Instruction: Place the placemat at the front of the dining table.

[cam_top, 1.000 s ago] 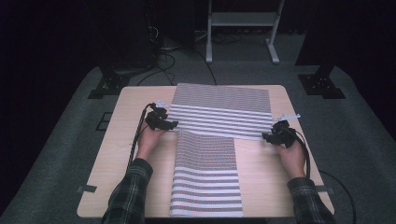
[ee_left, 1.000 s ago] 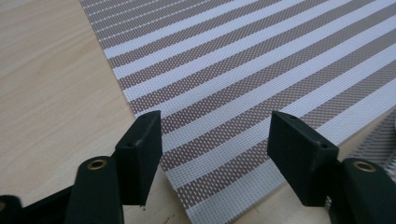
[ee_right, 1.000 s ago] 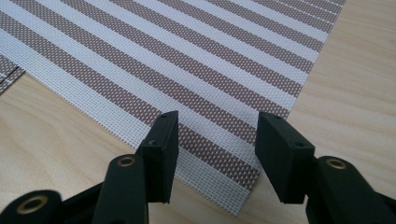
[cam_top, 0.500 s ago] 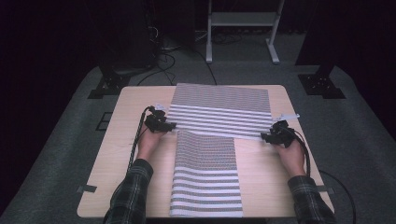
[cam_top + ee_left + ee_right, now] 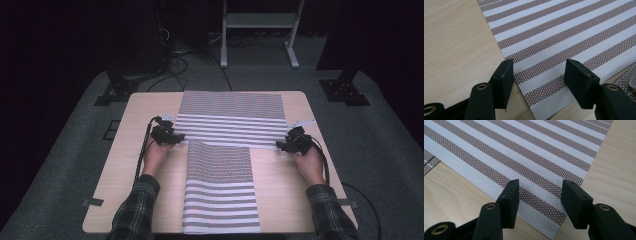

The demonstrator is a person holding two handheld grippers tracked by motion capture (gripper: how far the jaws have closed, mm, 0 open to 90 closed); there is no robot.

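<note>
Two striped woven mats lie flat on the pale wooden counter [image 5: 142,107]. The far mat [image 5: 232,117] lies crosswise, brown and white bands running side to side, and the near mat [image 5: 220,192] lies lengthwise toward the person, its far end just reaching the far mat's near edge. The left hand-held gripper [image 5: 175,139] sits at the far mat's near left corner. In the left gripper view its jaws stand apart [image 5: 537,67], one over bare wood and one over the weave, with the mat's corner [image 5: 541,100] lying flat between them and no pad pressing on it. The right hand-held gripper [image 5: 281,145] sits at the near right corner of the same mat. In the right gripper view its jaws also stand apart [image 5: 539,186], astride the corner [image 5: 549,220], which rests flat on the counter and is not pinched. A corner of the near mat shows at the edge of each gripper view [image 5: 624,75] [image 5: 427,157]. Both forearms wear plaid sleeves [image 5: 135,210]. A small pale strip [image 5: 304,122] lies by the far mat's right edge, too small to tell whether it carries any writing.
</note>
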